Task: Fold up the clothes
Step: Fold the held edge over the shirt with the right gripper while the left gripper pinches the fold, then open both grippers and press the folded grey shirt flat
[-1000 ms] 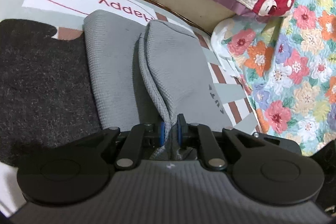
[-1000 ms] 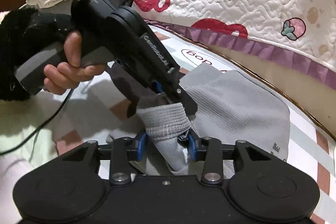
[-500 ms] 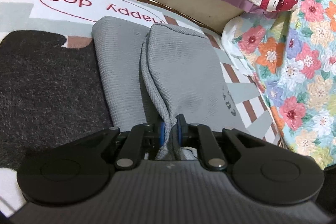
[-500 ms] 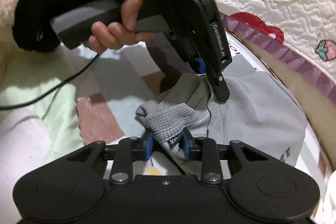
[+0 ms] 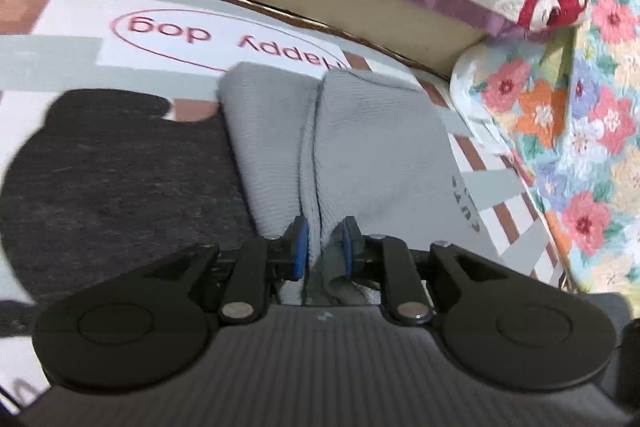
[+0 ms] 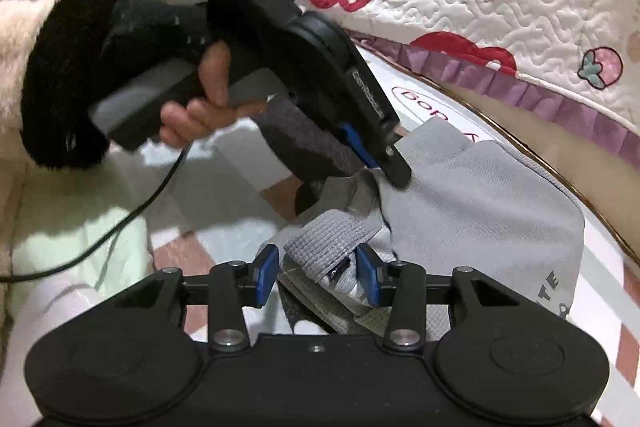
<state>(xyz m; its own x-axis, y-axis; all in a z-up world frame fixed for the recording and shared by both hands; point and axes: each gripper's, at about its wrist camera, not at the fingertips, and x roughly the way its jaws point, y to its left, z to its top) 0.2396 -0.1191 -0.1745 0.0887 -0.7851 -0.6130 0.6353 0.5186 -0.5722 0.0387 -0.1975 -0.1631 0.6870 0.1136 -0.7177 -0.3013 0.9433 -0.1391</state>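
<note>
My right gripper [image 6: 318, 275] spread, jaws just opening, ribbed waistband loose between pads | my left gripper [image 5: 323, 247] jaws just easing apart, fold of grey garment [image 5: 380, 147] between them | garment lies on "Happy dog" mat [image 5: 80, 51], dark cloth [image 5: 120, 179] beside it

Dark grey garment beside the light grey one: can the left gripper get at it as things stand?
Probably not yet. The left gripper has the light grey garment fold between its jaws, which have just been opening. The dark grey garment lies uncovered right beside it, so once freed the way looks clear.
</note>
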